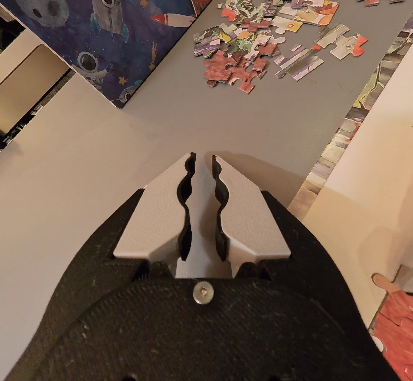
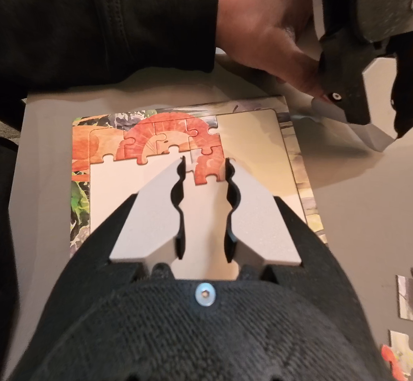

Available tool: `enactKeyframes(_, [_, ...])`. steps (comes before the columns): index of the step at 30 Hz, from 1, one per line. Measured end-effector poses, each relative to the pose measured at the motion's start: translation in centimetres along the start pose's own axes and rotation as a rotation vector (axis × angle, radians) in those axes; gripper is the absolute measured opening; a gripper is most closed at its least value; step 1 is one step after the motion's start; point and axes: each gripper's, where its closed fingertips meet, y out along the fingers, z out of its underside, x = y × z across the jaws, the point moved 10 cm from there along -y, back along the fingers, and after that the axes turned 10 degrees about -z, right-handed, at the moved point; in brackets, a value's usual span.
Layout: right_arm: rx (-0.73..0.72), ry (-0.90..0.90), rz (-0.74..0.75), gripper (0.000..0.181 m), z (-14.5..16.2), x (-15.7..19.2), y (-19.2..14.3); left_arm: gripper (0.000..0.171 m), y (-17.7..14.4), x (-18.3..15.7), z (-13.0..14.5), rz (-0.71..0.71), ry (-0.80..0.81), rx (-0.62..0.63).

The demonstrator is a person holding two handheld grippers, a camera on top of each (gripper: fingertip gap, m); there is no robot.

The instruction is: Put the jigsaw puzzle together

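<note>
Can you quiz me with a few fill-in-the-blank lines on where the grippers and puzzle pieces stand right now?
1. The right gripper hangs over the puzzle tray with its jaws ____ and nothing between them.
2. The joined pieces in the tray show a dinosaur coloured ____.
3. The loose pieces lie in a heap on the ____ table, ahead of the left gripper.
4. The box beside that heap is printed with rockets and ____.

Missing words: open; orange; grey; astronauts
</note>
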Motion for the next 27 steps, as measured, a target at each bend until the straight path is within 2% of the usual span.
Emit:
enactKeyframes(2, [-0.014, 0.0, 0.014, 0.028, -0.1, 0.0, 0.0, 0.013, 0.0, 0.0, 0.0, -0.001, 0.001, 0.0])
enactKeyframes(27, [-0.012, 0.036, -0.028, 0.015, 0.0, -0.2, 1.0, 0.013, 0.0, -0.1, 0.0, -0.002, 0.008, 0.003])
